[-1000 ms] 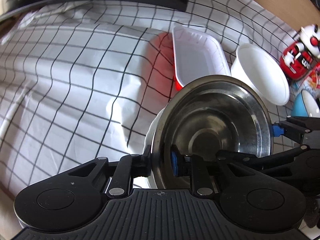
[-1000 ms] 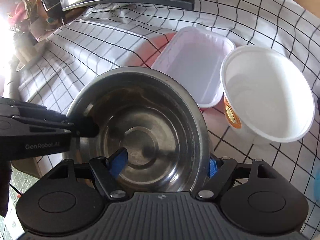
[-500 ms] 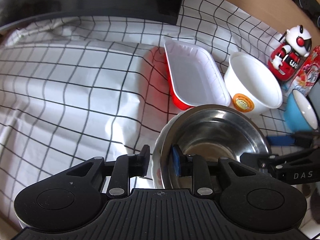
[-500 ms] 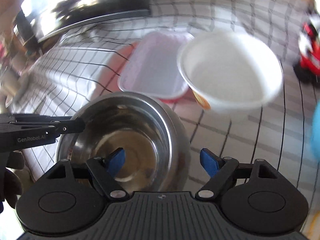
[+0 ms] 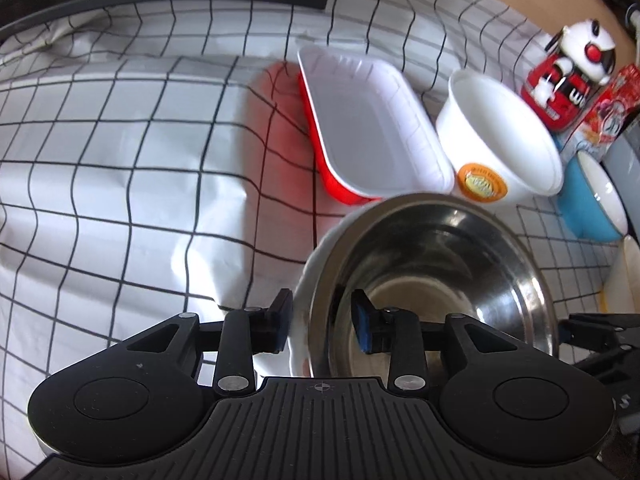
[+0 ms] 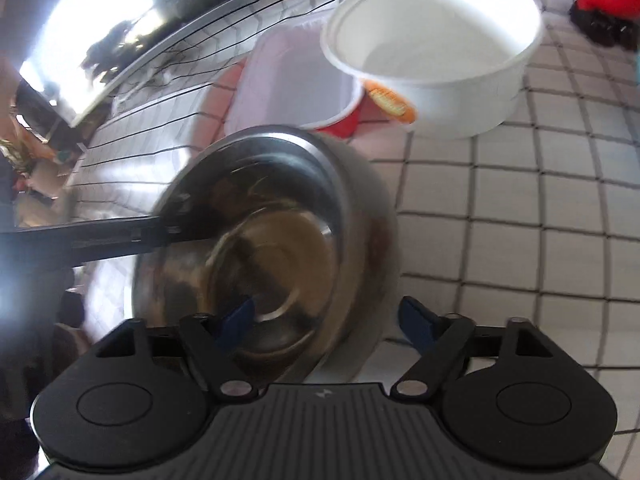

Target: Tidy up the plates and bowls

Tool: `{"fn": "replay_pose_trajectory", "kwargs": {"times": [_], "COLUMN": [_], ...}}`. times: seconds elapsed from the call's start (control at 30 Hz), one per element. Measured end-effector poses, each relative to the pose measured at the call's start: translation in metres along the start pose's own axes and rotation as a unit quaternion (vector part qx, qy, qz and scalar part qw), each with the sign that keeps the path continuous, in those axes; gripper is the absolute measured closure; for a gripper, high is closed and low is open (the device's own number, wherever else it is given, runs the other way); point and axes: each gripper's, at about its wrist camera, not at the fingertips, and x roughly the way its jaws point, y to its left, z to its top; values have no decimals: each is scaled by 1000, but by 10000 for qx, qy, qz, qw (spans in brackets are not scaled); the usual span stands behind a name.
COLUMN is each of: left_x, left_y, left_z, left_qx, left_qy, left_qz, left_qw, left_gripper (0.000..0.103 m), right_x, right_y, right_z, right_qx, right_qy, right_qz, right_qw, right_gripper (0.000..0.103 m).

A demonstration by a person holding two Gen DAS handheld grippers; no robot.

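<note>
Left gripper (image 5: 322,326) low over the checked cloth (image 5: 120,152), fingers parted astride the near rim of the steel bowl (image 5: 432,280) — not pinching, bowl nested in a white dish (image 5: 306,280). Right gripper (image 6: 328,318) alongside, spread wide, one pad inside the bowl, the other outside and apart from it. Beyond — red-and-white tray (image 5: 368,128), white tub (image 5: 500,140), blue bowl (image 5: 592,204), toy robot (image 5: 568,72).

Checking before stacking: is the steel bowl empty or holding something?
Empty: the shiny steel bowl shows only its bare reflective bottom in both wrist views.
</note>
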Motion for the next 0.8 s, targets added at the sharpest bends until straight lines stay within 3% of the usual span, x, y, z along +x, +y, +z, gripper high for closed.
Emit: {"fn": "replay_pose_trajectory", "kwargs": {"times": [0.23,0.6,0.8], "left_x": [4,20,25], "left_y": [-16,-75,-87], "left_z": [3,-1,1], "left_qx": [-63,155,64], "left_qy": [260,434,376], "left_qz": [196,-508,-466], "left_qw": [9995,9976,9982], "left_gripper": [62,62,63], "right_x": [-6,-48,-51], "right_y": [-4,-57,-69], "right_z": [-2,-11,-11], "right_qx": [56,373,266], "right_qy": [118,-46,-30], "right_qz": [148,-373,-419], "right_qw": [9998,9986,9988], "right_gripper": [31,31,30]}}
